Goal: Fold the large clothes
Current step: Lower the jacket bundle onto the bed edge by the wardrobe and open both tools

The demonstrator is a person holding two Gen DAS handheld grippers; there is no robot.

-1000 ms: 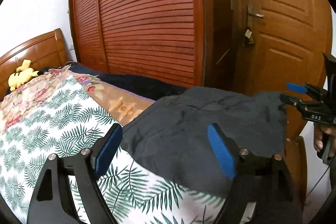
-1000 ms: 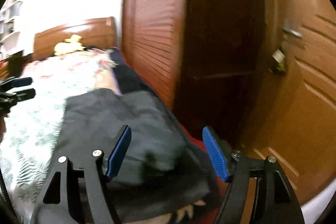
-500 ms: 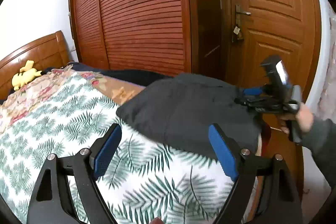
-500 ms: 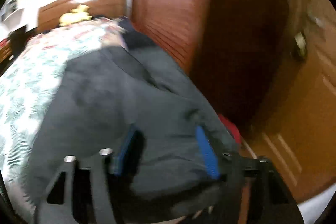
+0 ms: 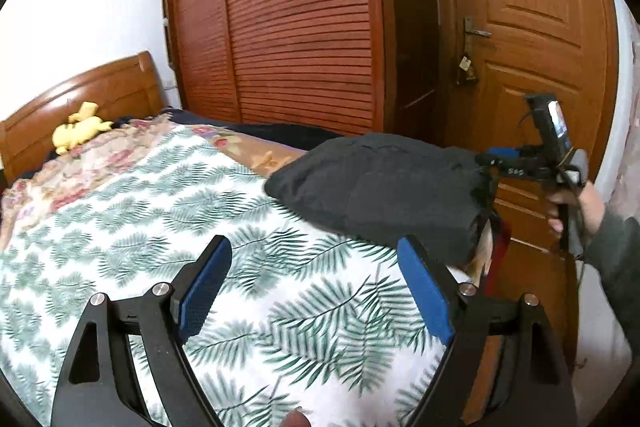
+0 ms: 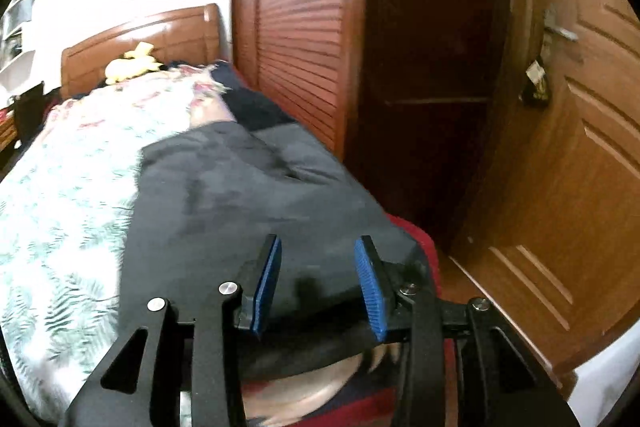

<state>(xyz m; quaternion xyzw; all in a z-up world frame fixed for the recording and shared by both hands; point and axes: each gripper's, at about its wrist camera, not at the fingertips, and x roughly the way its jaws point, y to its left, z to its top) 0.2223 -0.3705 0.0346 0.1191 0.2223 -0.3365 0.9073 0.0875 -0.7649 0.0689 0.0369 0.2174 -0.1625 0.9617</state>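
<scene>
— Where, the garment?

— Dark grey garment (image 5: 380,187), bunched in thick folds; lying on the leaf-print bedspread (image 5: 160,211) at the foot-end corner of the bed nearest the louvred wardrobe doors (image 5: 296,27); one end hanging slightly past the foot edge, above a strip of red fabric (image 6: 416,239).

— And the right gripper?

— Right gripper (image 6: 318,247) at that foot edge, angled down onto the garment; jaws just drawn closer, about half closed; blue pads (image 6: 370,283) pressed into the cloth on either side, a thick fold of it pinched between them; seen from the left wrist camera as tugging the garment's end up into a small peak. Behind it, a hand (image 5: 576,203) on the handle and a grey sleeve (image 5: 616,259).

— The left one?

— Left gripper (image 5: 314,251) spread wide; nothing between the pads; held over the bedspread near the foot edge, just beside the garment's near side but not touching it.

— Anything else on the bed?

— Yellow plush toy (image 5: 80,133) at the head end, against the wooden headboard (image 5: 100,83), well apart from the garment; floral quilt (image 5: 120,151) across that end, next to the leaf print.

— Around the bed?

— Wardrobe along the far side; panelled wooden door (image 5: 540,27) past the foot corner, with a small tag hanging under its handle.
</scene>
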